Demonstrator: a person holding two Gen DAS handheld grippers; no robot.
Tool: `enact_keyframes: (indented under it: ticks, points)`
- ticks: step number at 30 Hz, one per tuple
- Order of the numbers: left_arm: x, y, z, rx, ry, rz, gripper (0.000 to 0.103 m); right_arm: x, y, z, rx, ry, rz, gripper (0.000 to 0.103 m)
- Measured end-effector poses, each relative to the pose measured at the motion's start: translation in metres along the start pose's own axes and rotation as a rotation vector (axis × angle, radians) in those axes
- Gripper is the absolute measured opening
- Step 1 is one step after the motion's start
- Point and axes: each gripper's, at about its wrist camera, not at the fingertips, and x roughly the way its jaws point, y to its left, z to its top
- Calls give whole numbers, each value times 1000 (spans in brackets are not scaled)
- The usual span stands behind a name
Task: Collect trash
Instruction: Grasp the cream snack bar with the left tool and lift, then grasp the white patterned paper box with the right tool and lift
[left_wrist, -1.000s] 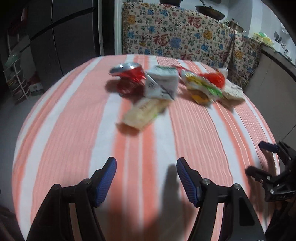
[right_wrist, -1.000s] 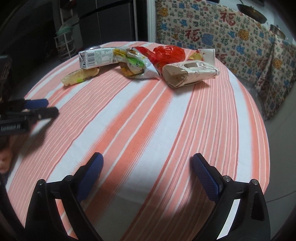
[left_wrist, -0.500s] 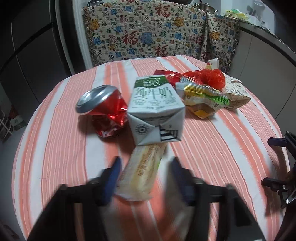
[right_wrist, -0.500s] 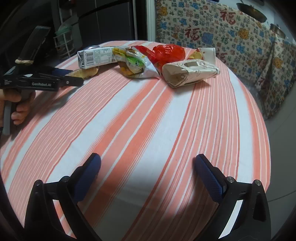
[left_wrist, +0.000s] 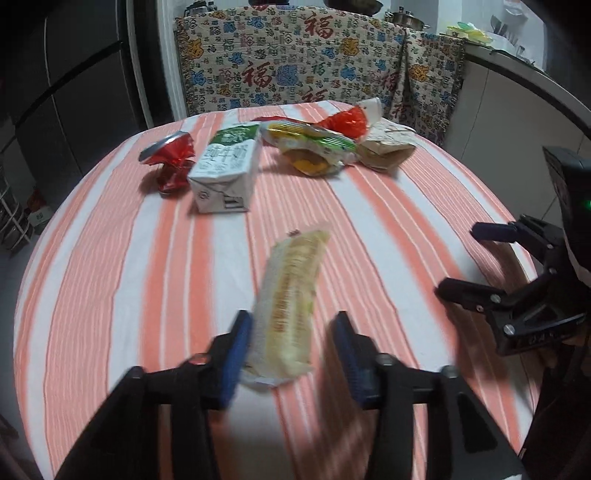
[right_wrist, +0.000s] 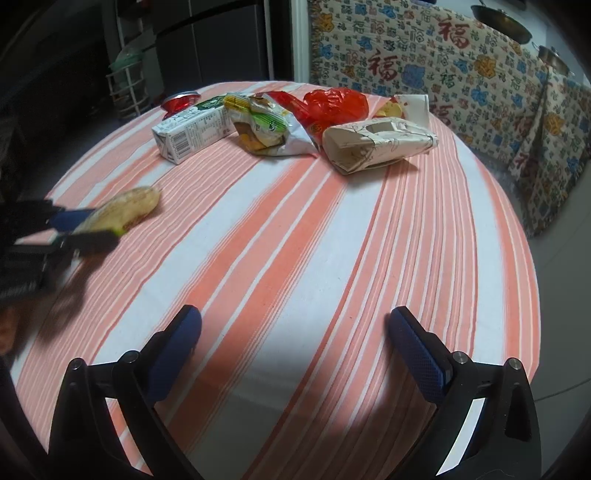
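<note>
A pale yellow snack wrapper (left_wrist: 291, 302) (right_wrist: 122, 210) lies on the striped tablecloth (left_wrist: 110, 295), apart from the pile. My left gripper (left_wrist: 291, 347) (right_wrist: 79, 229) straddles its near end. Its jaws are opening: the left pad still touches the wrapper, and the right pad stands clear of it. At the far side lie a crushed red can (left_wrist: 170, 162), a milk carton (left_wrist: 225, 177) (right_wrist: 195, 129), a green-yellow snack bag (left_wrist: 314, 151), a red plastic bag (left_wrist: 347, 122) and a flattened paper box (left_wrist: 384, 147). My right gripper (right_wrist: 295, 350) (left_wrist: 461, 260) hovers open and empty over the near right of the table.
The round table's edge curves close on both sides. Behind it stands furniture draped in a patterned cloth (left_wrist: 295, 70), with a dark fridge (left_wrist: 74, 92) to the left and a counter (left_wrist: 517, 92) to the right. A white wire rack (right_wrist: 129, 92) stands by the fridge.
My left gripper went forward to the wrapper, closed on it, drew it away from the milk carton toward the near edge, then widened its jaws. The right gripper stayed still.
</note>
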Motion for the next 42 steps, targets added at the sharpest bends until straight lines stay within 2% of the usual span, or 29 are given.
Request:
enact_keyframes:
  ticks: [2,5,9,15,21,24,27,31,33,35,37,39,42]
  points:
    - [4,-4,1,17,-4,12,67,-1,-2,-1,8,-1,5,101]
    - [9,-4,9,18,-10,14,67,-3,-6,-2,19,-1,7,101]
    - [15,6,12,-35,-18,37,69,-5,-13,-1,45,-4,4,101]
    - [19,6,14,-46,-16,71,73,-9,-37,8,151,-36,1,100]
    - [20,7,14,-47,-17,71,73,-7,-74,32,376,-111,74,98]
    - [19,7,14,-48,-17,70,73,7,-89,50,489,-122,140,92]
    - [19,6,14,-48,-18,70,73,25,-109,66,660,-137,200,84]
    - [19,7,14,-48,-18,69,73,52,-114,77,771,-98,254,80]
    - [19,7,14,-49,-18,69,73,54,-107,82,744,-102,212,78]
    - [19,6,14,-49,-18,68,73,55,-104,87,719,-99,187,55]
    - [19,6,14,-50,-18,67,73,50,-102,90,666,-101,166,42]
    - [19,6,14,-50,-18,68,73,38,-96,97,552,-80,128,38]
    - [19,6,14,-49,-18,67,73,12,-78,103,310,-34,68,36]
